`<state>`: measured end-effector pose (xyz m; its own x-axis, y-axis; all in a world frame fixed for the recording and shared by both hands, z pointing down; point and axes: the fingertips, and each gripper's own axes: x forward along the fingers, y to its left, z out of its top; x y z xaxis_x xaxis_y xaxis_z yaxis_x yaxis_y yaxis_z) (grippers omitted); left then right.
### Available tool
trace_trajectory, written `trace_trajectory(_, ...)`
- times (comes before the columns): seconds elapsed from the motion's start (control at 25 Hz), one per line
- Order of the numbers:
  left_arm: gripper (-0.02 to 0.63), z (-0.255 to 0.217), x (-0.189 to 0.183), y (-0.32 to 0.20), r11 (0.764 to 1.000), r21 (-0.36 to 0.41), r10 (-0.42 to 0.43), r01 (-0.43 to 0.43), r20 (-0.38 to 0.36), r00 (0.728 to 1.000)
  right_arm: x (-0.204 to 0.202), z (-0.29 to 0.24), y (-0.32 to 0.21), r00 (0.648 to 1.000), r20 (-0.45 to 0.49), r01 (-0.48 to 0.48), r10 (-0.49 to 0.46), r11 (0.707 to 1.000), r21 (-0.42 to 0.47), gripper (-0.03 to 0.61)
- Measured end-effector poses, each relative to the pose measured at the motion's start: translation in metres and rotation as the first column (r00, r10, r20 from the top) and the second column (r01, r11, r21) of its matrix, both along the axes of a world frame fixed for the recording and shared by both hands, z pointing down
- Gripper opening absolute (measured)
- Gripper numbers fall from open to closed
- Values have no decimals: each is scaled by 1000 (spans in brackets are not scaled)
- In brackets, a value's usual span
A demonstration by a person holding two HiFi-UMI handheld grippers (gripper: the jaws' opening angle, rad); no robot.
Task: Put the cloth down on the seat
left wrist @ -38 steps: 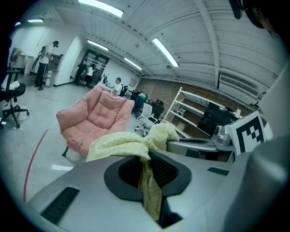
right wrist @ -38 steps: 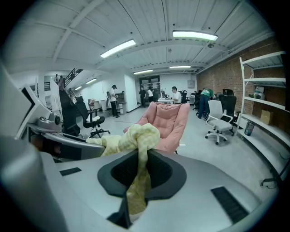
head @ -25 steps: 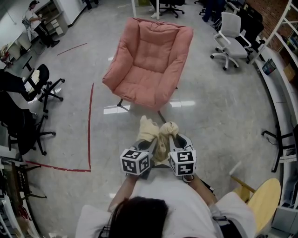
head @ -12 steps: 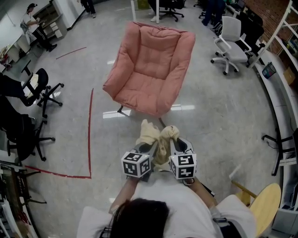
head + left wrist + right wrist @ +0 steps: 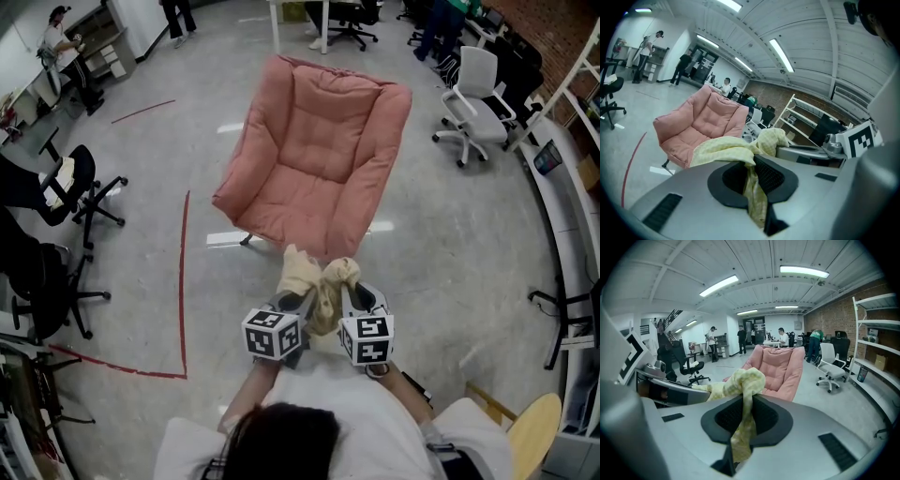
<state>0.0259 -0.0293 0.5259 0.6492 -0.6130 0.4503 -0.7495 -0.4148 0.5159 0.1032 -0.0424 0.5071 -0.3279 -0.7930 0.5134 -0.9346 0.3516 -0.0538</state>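
Observation:
A pale yellow cloth [image 5: 317,279] hangs bunched between my two grippers, held in the air just short of the pink cushioned chair [image 5: 319,150]. My left gripper [image 5: 298,302] is shut on one part of the cloth [image 5: 740,152]; my right gripper [image 5: 345,298] is shut on another part [image 5: 746,380]. Both sit side by side close to my body. The chair's seat [image 5: 295,197] lies directly ahead with nothing on it. In the left gripper view the chair [image 5: 701,124] shows ahead to the left; in the right gripper view it [image 5: 778,369] stands straight ahead.
Black office chairs [image 5: 66,183] stand at the left, white ones [image 5: 483,89] at the upper right. Red tape [image 5: 181,281] marks the grey floor. A wooden stool [image 5: 530,431] is at my lower right, shelving [image 5: 562,169] along the right. People [image 5: 66,37] stand far off.
The chair has come nearer and shifted slightly right in the head view as I stepped forward. Both grippers keep the cloth in the same hold.

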Motion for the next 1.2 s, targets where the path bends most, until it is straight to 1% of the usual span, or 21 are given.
trace_trajectory(0.28,54,3,-30,-75,999,-12,43,-43,11,999,-31,3,-74,999,-1,-34,34,999,-15,58)
trace_trajectory(0.48,54,3,-59,-126,998,-6,67,-67,19,998,-59,3,-122,999,-6,-52,52,998,-17,58)
trace_trajectory(0.68,54,5,-82,-164,998,1,61,-61,0,998,-81,3,-153,998,-25,-64,64,998,-14,58)
trace_trajectory(0.96,54,3,-89,-196,994,22,103,-103,-13,995,-87,1,-180,994,-39,-99,99,995,-6,58)
trace_trajectory(1.2,54,2,-86,-214,992,22,127,-127,-1,992,-83,0,-202,994,-17,-112,111,994,-9,58)
